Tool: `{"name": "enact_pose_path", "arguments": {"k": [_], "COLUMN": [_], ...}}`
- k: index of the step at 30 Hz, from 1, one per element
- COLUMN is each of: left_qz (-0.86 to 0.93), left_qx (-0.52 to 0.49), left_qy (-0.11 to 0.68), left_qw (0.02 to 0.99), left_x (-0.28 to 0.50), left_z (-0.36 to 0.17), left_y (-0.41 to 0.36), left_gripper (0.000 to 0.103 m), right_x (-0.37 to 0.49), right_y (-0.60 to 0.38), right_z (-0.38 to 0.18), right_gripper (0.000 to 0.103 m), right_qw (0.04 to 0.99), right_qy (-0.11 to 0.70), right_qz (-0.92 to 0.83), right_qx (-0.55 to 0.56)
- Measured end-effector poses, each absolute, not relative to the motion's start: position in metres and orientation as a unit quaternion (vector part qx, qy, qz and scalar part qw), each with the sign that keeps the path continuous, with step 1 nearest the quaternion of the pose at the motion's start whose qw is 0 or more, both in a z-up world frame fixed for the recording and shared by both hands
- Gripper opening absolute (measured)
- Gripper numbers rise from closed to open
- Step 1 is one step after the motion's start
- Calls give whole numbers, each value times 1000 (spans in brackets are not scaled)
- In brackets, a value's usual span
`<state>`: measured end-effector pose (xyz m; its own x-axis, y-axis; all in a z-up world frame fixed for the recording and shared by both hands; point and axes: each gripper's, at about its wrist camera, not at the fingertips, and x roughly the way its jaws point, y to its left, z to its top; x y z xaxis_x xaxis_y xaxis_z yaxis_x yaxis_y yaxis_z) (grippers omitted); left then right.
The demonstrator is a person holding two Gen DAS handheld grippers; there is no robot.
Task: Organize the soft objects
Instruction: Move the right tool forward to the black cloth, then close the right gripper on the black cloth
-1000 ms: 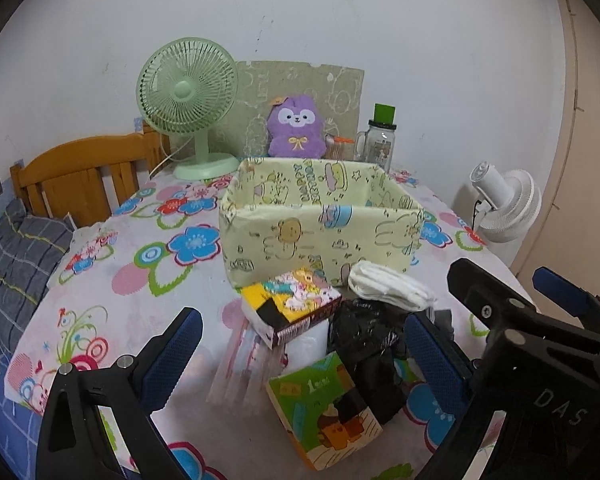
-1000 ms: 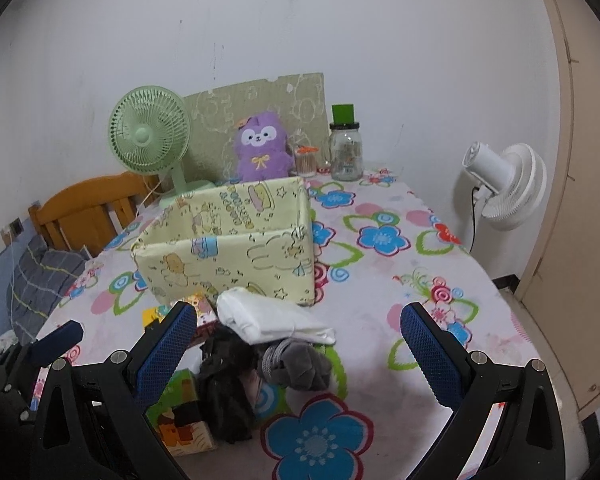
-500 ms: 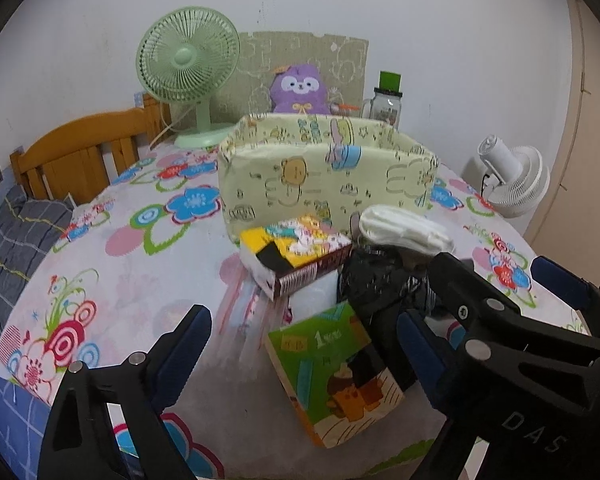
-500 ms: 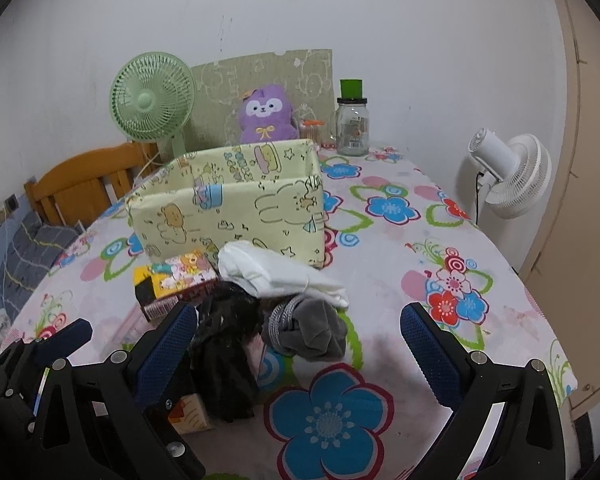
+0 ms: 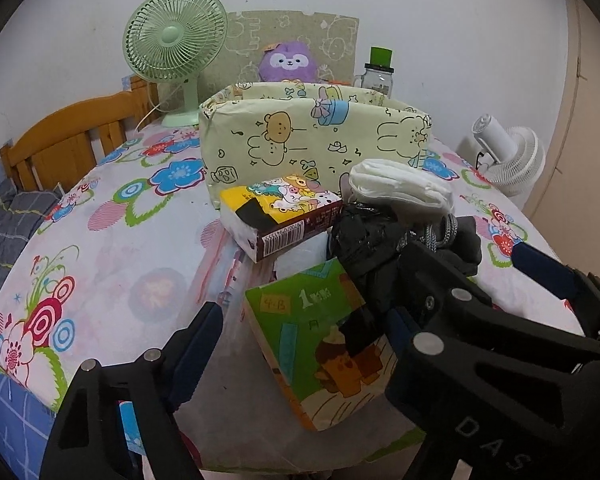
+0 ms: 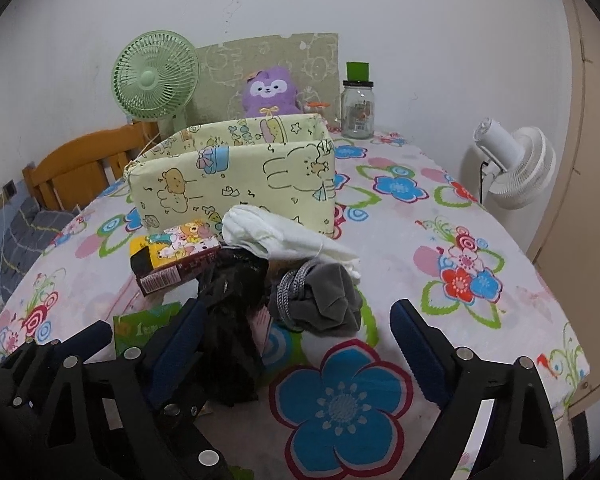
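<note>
A pale yellow cartoon-print storage box [image 5: 316, 136] [image 6: 236, 184] stands mid-table. In front of it lie a white folded cloth [image 5: 400, 188] [image 6: 288, 236], a grey sock bundle [image 6: 320, 300] [image 5: 460, 240], a black crumpled item [image 6: 232, 312] [image 5: 364, 240], a yellow cartoon tissue pack [image 5: 280, 212] [image 6: 176, 252] and a green tissue pack [image 5: 316, 352] [image 6: 140, 328]. My left gripper [image 5: 300, 344] is open, its fingers either side of the green pack. My right gripper [image 6: 296, 340] is open, straddling the black item and grey bundle.
A green desk fan [image 5: 176, 48], a purple plush [image 5: 288, 62] and a glass jar with a green lid [image 6: 358, 108] stand at the table's far edge. A white fan [image 6: 512, 168] stands off the right side. A wooden headboard [image 5: 72, 140] is on the left.
Both grippers have moved lower and closer to the pile in front of the box. Both stay open and empty.
</note>
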<state>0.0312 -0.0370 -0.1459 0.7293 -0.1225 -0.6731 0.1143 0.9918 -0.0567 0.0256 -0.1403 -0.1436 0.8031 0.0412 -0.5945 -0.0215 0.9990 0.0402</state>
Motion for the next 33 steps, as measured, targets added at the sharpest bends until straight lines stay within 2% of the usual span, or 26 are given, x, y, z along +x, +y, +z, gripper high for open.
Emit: {"name": "enact_pose_path", "arguments": {"k": [6, 11, 16, 24, 31, 32, 33], "left_qz": [-71, -69, -64, -57, -75, -76, -74], "left_qx": [-1, -3, -5, 1, -5, -5, -3], "left_qy": [356, 358, 358, 361, 361, 363, 364], "left_qw": [932, 931, 932, 931, 930, 929, 928], "left_x": [27, 28, 28, 31, 28, 28, 28], "left_z": [-147, -149, -149, -152, -150, -151, -151], "left_y": [-40, -38, -35, -36, -36, -36, -37], "left_gripper": [76, 75, 77, 82, 69, 68, 68], "right_x": [26, 31, 34, 42, 42, 41, 40], "right_y": [-134, -129, -125, -122, -123, -123, -123], "right_z": [-148, -153, -155, -164, -164, -164, -164], "right_gripper": [92, 85, 84, 59, 46, 37, 37], "right_qw": [948, 943, 941, 928, 923, 923, 924], "right_qy": [317, 328, 332, 359, 365, 365, 365], "right_qz": [28, 47, 60, 90, 114, 111, 108], "right_qx": [11, 17, 15, 30, 49, 50, 48]}}
